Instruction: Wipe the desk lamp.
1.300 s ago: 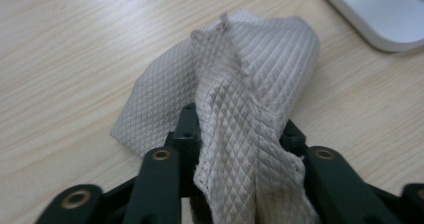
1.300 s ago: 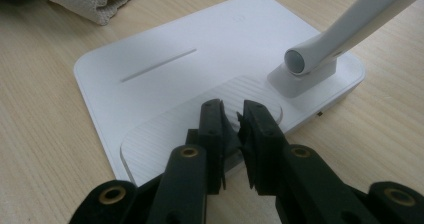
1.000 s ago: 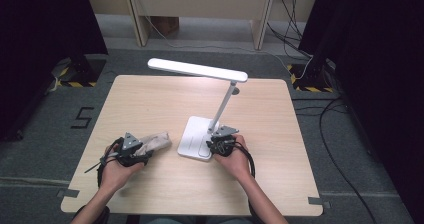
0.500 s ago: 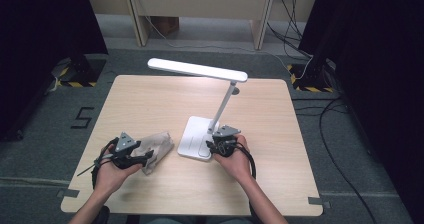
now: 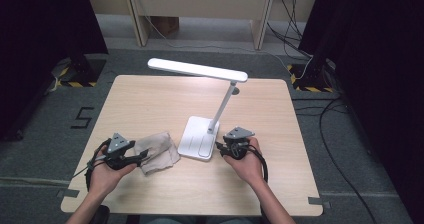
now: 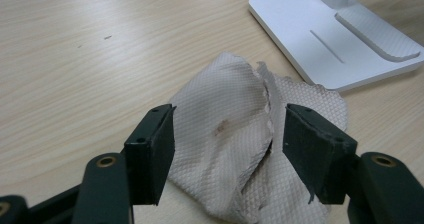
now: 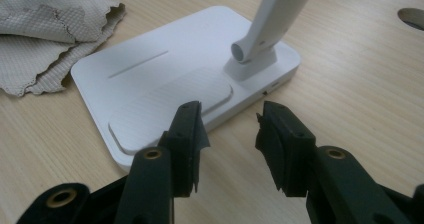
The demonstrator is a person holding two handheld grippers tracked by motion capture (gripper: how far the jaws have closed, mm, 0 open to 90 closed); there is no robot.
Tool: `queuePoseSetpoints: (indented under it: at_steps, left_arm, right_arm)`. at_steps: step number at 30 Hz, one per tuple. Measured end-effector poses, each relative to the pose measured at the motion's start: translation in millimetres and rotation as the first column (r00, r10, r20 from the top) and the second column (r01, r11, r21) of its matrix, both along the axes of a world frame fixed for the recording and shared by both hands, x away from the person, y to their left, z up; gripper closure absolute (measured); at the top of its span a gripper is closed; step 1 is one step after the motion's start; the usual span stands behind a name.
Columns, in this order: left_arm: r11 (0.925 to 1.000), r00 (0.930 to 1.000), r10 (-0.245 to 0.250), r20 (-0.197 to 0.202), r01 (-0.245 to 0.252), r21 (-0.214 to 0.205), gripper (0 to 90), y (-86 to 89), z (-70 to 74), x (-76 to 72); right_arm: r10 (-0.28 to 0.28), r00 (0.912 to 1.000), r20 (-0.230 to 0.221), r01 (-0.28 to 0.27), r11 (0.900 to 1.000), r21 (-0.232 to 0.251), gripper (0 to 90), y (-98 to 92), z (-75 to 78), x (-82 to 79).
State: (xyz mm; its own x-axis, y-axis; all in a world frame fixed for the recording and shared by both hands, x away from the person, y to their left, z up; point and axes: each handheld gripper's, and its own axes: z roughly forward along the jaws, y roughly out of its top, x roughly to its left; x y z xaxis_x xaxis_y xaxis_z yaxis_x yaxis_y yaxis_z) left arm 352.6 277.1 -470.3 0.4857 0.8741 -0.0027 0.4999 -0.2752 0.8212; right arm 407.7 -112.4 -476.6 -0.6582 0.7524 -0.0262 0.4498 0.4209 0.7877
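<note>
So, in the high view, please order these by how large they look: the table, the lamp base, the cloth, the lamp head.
1. table
2. lamp head, long but thin
3. lamp base and cloth: they look alike, so no ranking.

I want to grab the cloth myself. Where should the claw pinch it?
Probably on the raised fold along the middle of the cloth. It stands up off the table, while the edges lie flat and are hard to get under. Come from the near side, where the open left claw sits astride that fold, away from the lamp.
</note>
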Motion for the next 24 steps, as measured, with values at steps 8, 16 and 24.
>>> queuePoseSetpoints:
  at_steps: [8, 16, 24]
  left_arm:
    - [0.9996, 0.9996, 0.029, 0.005, -0.029, -0.002, 36.7, 9.8, -1.8, -0.8]
    - [0.9981, 0.9980, 0.062, 0.013, -0.062, -0.003, 36.5, 20.6, -3.4, -3.1]
    - [0.9941, 0.9941, 0.107, 0.017, -0.107, -0.021, 36.4, 32.3, -7.2, -5.0]
  right_arm:
    - [-0.022, 0.9998, 0.004, 0.022, 0.9998, -0.001, 59.5, -17.8, 2.1, -7.9]
    - [-0.046, 0.9989, 0.010, 0.046, 0.9989, 0.007, 58.8, -32.7, 3.7, -16.4]
    - [-0.087, 0.9961, 0.018, 0.086, 0.9961, 0.015, 58.5, -52.5, 5.1, -24.8]
